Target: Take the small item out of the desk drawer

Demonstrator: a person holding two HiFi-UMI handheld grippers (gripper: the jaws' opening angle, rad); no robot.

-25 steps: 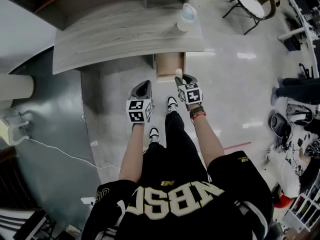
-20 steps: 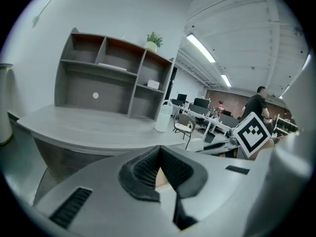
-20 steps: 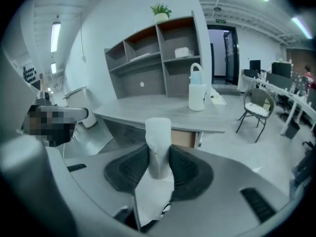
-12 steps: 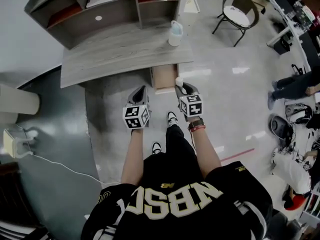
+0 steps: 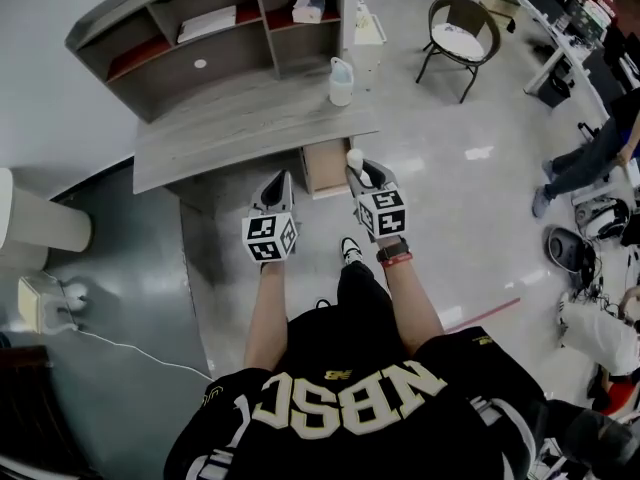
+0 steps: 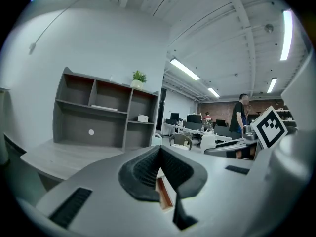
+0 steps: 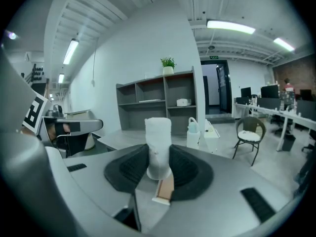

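My right gripper (image 5: 359, 171) is shut on a small white cylinder-shaped item (image 5: 354, 157), held upright above the open light-wood drawer (image 5: 326, 167) under the grey desk (image 5: 240, 128). In the right gripper view the white item (image 7: 158, 142) stands clamped between the dark pads (image 7: 129, 169), with a strip of the drawer (image 7: 164, 190) showing below. My left gripper (image 5: 281, 182) hovers to the left of the drawer; its jaws meet in a point with nothing between them. In the left gripper view, part of the drawer (image 6: 165, 193) peeks under the closed pads (image 6: 143, 169).
A grey shelf unit (image 5: 220, 28) stands at the back of the desk, and a pale jug (image 5: 341, 81) sits near its right end. A chair (image 5: 458, 43) stands on the shiny floor at the right; people and clutter are at the far right. My feet are below the drawer.
Both grippers have risen from drawer level toward the desk edge. The white item stayed in the right gripper. The head view has pulled back, showing more of the shelf unit.
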